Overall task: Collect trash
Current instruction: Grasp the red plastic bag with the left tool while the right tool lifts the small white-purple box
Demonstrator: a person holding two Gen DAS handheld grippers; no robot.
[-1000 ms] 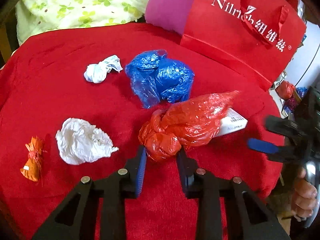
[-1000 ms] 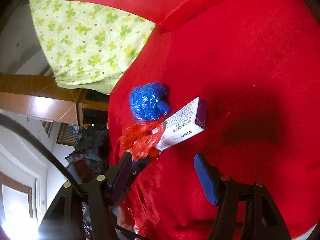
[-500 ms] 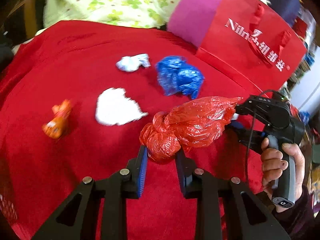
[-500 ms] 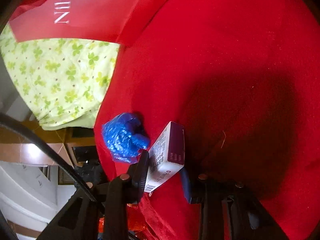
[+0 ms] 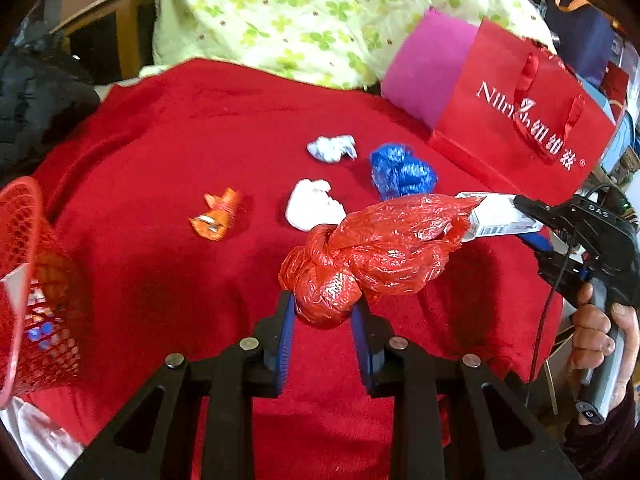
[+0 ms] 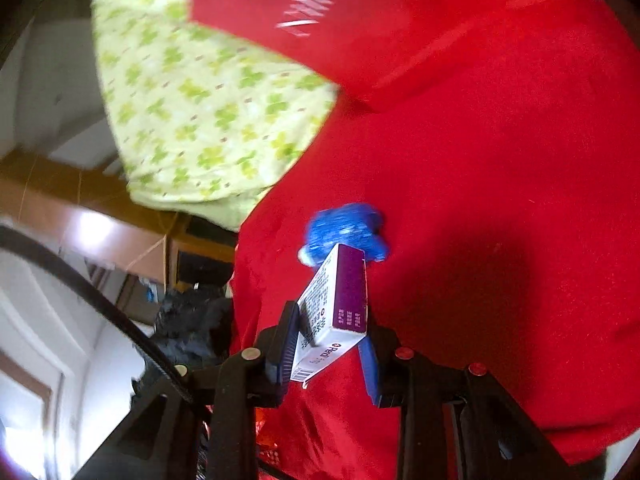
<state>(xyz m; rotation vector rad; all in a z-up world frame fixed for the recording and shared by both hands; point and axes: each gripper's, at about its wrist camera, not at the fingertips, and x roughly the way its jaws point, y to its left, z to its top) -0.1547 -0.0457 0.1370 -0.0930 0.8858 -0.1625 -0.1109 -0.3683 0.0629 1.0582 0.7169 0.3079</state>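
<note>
Left tongs (image 5: 323, 322) pinching a knotted red plastic bag (image 5: 372, 256); right tongs (image 6: 330, 350) pinching a white-and-purple carton (image 6: 338, 304).
Both items are held clear above the red blanket (image 5: 180, 152). On it lie a blue plastic wad (image 5: 402, 172), two white paper wads (image 5: 314, 204) and an orange wrapper (image 5: 216, 216). Red mesh basket (image 5: 24, 280) at left edge; red paper bag (image 5: 520, 120) behind.

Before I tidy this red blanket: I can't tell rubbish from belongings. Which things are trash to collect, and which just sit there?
Trash job: red plastic bag, small box, blue bag, two white wads, orange wrapper, red mesh basket.

Bystanders: red gift bag, green floral pillow, pink cushion.
</note>
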